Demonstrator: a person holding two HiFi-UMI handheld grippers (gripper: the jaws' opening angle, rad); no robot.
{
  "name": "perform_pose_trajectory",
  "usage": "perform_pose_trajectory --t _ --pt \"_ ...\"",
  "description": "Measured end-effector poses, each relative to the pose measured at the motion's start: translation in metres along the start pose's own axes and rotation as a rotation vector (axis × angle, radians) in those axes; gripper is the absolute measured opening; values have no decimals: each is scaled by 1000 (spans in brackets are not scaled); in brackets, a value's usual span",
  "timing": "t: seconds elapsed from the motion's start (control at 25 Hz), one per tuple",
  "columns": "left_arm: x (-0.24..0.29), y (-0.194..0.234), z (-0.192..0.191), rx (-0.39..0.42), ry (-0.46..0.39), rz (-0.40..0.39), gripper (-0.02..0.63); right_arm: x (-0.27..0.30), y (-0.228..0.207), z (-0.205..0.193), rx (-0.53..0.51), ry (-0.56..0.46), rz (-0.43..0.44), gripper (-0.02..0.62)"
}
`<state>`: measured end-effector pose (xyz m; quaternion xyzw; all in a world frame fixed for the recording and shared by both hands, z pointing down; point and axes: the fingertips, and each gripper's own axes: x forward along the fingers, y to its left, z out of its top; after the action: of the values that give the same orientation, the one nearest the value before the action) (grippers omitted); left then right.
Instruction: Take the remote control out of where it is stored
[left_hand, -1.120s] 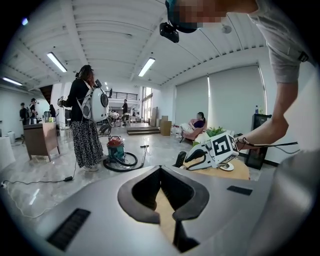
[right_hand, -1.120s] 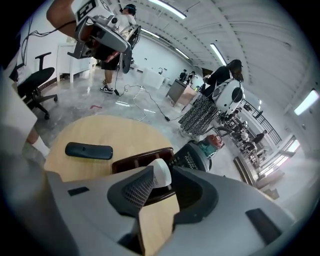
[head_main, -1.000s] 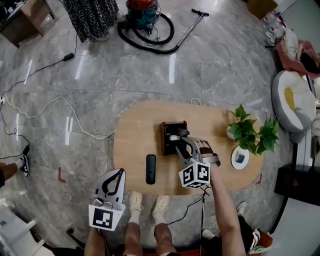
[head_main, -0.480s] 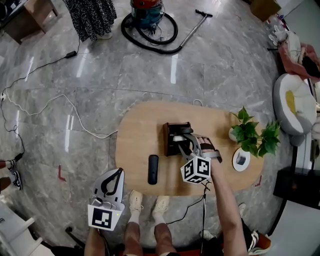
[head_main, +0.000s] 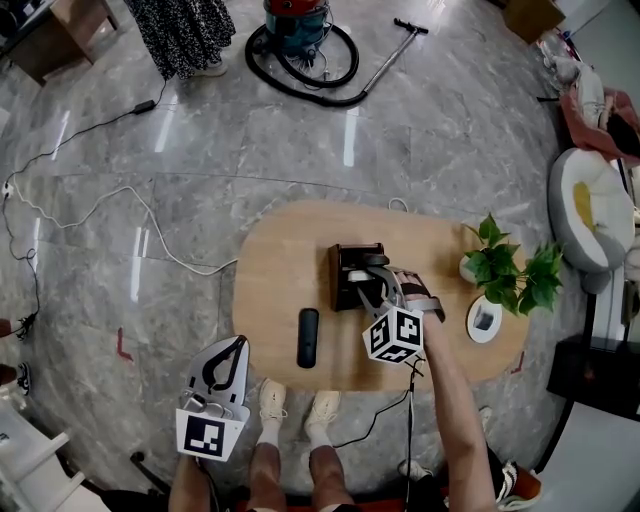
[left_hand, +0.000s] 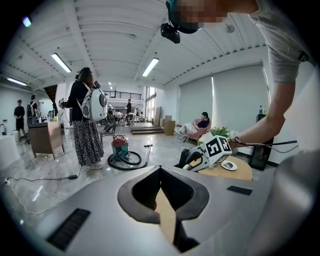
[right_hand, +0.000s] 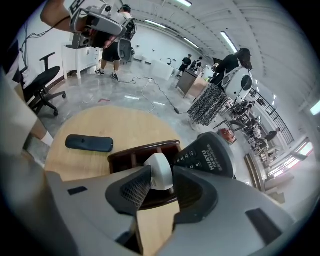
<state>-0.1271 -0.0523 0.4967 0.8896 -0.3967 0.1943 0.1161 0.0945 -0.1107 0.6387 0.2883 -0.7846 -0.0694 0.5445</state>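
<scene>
Now two black remotes (right_hand: 89, 143) (right_hand: 207, 155), white remote (right_hand: 160, 172) between just-spread right fingers (right_hand: 132, 192), left fingers (left_hand: 145, 187) together

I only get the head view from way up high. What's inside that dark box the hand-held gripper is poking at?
Observer: The right gripper view shows a white remote control standing in the wooden holder. It sits between the jaws of the right hand-held gripper, which have just been opening.
Operator: Is it all alone in there?
Observer: No. A bigger dark remote control stands right beside it, with HUAYU printed on it.
Operator: Who's standing by the vacuum cleaner?
Observer: The left gripper view shows a person wearing a white backpack.
</scene>
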Motion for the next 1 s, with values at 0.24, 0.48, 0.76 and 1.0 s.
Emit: perform_pose_trajectory --t 0.24,0.48,0.76,1.0 --pt "-3 -1 1 6 0 -1 5 -1 3 0 -45 32 10 137" --pt "-6 -7 0 7 -3 -3 5 -7 9 -4 -87 55 23 116" --pt "-11 -11 3 11 -3 -5 5 -17 6 -6 -90 58 -4 106" --pt "-14 -14 12 16 -23 -2 5 -31 -2 0 -96 50 -21 106"
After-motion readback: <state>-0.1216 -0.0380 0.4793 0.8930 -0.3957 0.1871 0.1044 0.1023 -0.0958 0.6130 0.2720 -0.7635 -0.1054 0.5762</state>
